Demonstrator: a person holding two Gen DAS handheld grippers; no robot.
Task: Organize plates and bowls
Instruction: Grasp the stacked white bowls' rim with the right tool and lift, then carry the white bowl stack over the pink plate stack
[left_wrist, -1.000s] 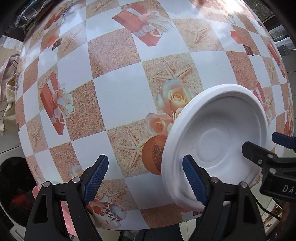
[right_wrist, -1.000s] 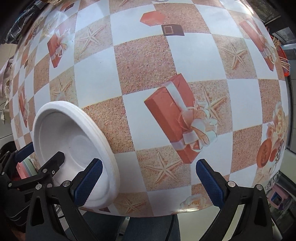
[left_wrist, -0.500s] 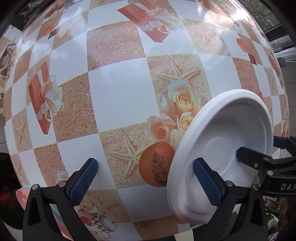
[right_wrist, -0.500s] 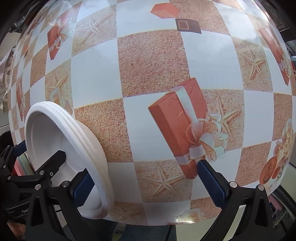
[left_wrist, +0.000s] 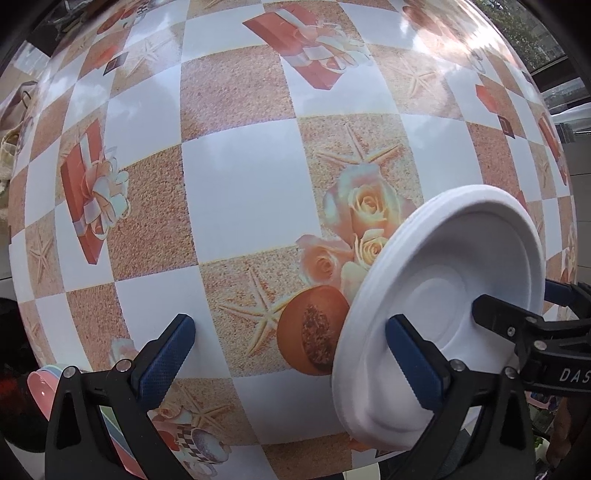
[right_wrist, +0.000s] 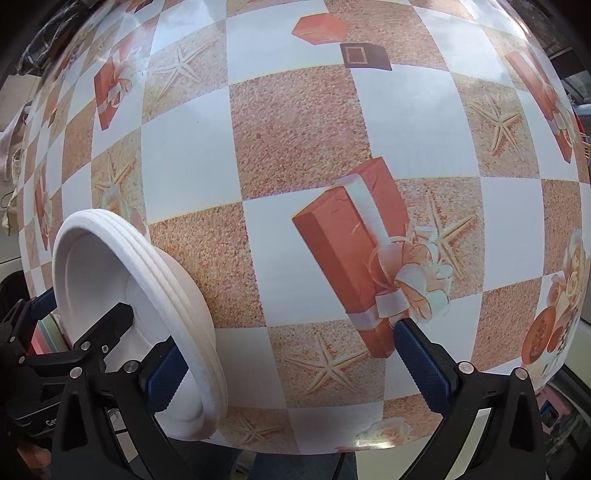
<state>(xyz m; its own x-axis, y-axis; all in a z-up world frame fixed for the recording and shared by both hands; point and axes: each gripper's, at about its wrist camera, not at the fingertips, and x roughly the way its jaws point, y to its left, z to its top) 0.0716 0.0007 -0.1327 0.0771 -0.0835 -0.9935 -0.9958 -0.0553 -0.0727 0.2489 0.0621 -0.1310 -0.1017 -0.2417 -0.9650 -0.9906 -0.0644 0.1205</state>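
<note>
A stack of white foam plates (left_wrist: 461, 291) lies on the checked tablecloth (left_wrist: 240, 192), between my two grippers. My left gripper (left_wrist: 291, 354) points straight down and is open wide. Its right finger (left_wrist: 413, 363) hangs over the top plate's hollow, its left finger over bare cloth, and the near rim sits between them untouched. In the right wrist view the same plates (right_wrist: 99, 280) are at lower left. My right gripper (right_wrist: 291, 373) is open too, with its left finger (right_wrist: 164, 380) inside the rim and its right finger over the cloth.
Pink and pastel dishes (left_wrist: 40, 384) peek past the table edge at the lower left of the left wrist view. The cloth's printed gift boxes, roses and starfish are flat pictures. The table's near edge runs just below both grippers.
My left gripper's jaws have spread wider and it has sunk closer to the table. The plates look larger and nearer in both views. The right gripper has barely shifted.
</note>
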